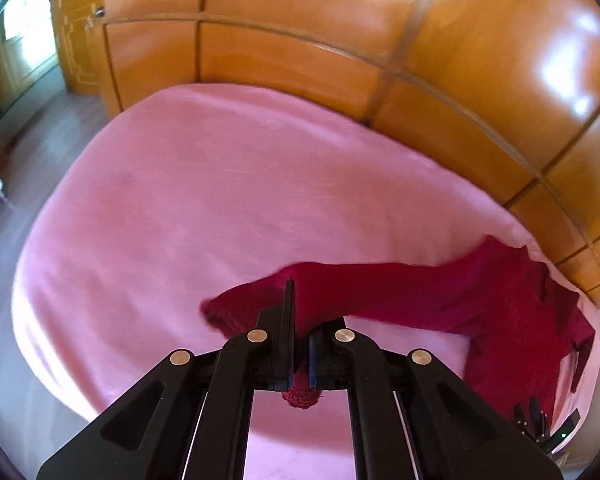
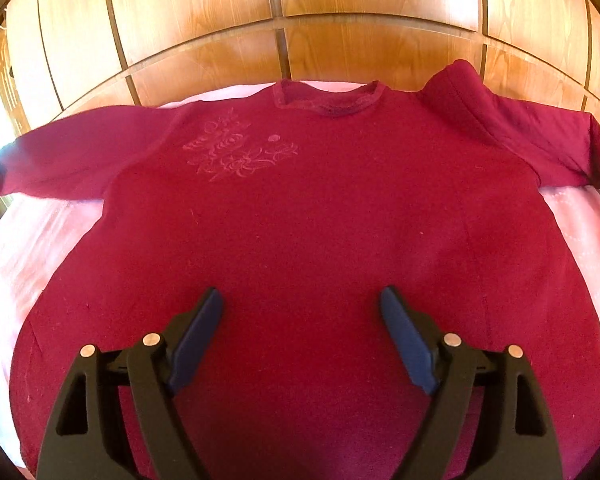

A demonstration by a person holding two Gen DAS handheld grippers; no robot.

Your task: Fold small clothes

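Note:
A dark red long-sleeved sweater (image 2: 300,208) lies spread flat, front up, on a pink bed cover (image 2: 32,248), with a pale embroidered pattern (image 2: 236,152) on its chest and the collar (image 2: 328,98) at the far side. My left gripper (image 1: 300,320) is shut on the end of the sweater's sleeve (image 1: 380,292), which stretches to the right toward the body of the sweater (image 1: 512,308). The cuff hangs out below the jaws. My right gripper (image 2: 302,304) is open and empty, just above the lower middle of the sweater. The other sleeve (image 2: 540,136) lies out to the right.
Glossy wooden wardrobe doors (image 1: 340,40) stand close behind the bed. The pink cover (image 1: 200,184) stretches out to the left of the sleeve. A strip of floor (image 1: 28,148) and a doorway show at far left. The right gripper's dark body (image 1: 540,424) shows at lower right.

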